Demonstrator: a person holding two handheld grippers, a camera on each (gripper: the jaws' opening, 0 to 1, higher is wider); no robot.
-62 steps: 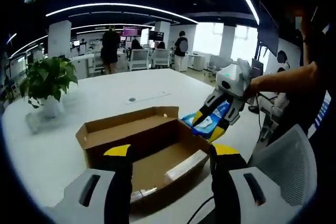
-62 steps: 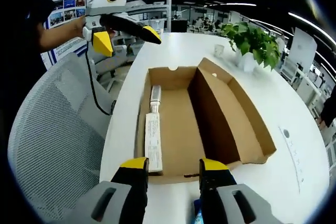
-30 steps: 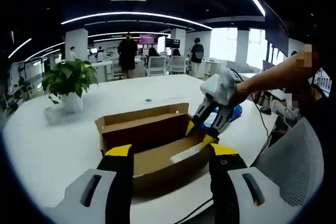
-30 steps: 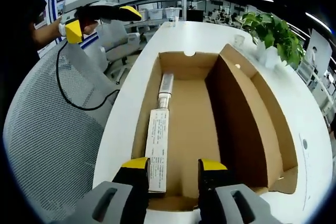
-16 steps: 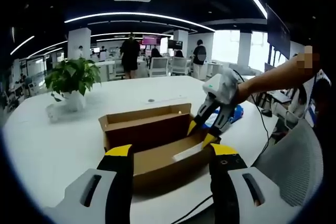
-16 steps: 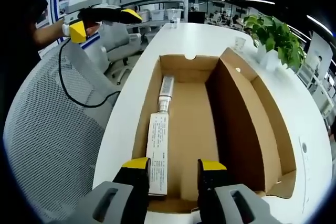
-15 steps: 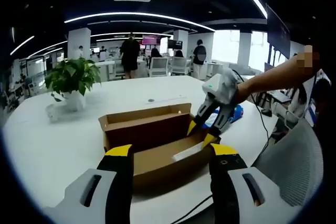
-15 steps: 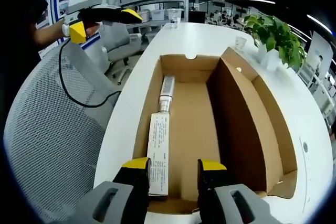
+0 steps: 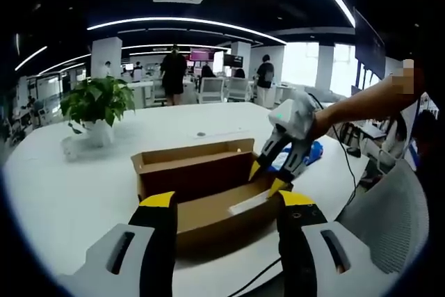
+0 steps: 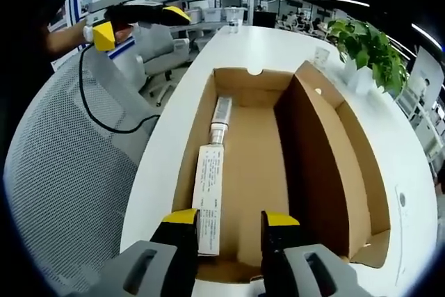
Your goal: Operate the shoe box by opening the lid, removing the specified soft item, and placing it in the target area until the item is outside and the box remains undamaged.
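Open-plan office stretching behind, with ceiling light strips and people standing far off at desks, too small to make out. White table point(image 9: 83, 186) carrying an open cardboard shoe box point(image 9: 201, 179), lid point(image 10: 341, 158) folded back and standing up along one long side. Potted plant point(image 9: 97, 106) sitting well apart from the box on the tabletop, seen again in the right gripper view past the lid point(image 10: 368, 50).

Lying inside the box along the wall nearest the table edge: a long white carton point(image 10: 208, 196) with rows of printing, far too small to be read, and beyond it a narrower silvery tube-like piece point(image 10: 221, 117), hard to identify. Near end of the carton cut off behind the right gripper's jaw.

Right gripper point(image 9: 270, 175) hovering over the box's end, held by a person's hand and forearm point(image 9: 354, 106), yellow-tipped jaws standing apart with nothing between them; in its own view point(image 10: 226, 224) rising from the bottom, parted over the box's near end wall.

Blue soft item point(image 9: 313, 149) lying on the table outside the box, just behind the right gripper and mostly hidden by it; any label on it not legible.

Left gripper point(image 9: 226, 203) pointing at the box from the table's edge, jaws wide apart, empty; also showing in the right gripper view point(image 10: 142, 20) above a grey mesh chair point(image 10: 62, 172), cable trailing down.
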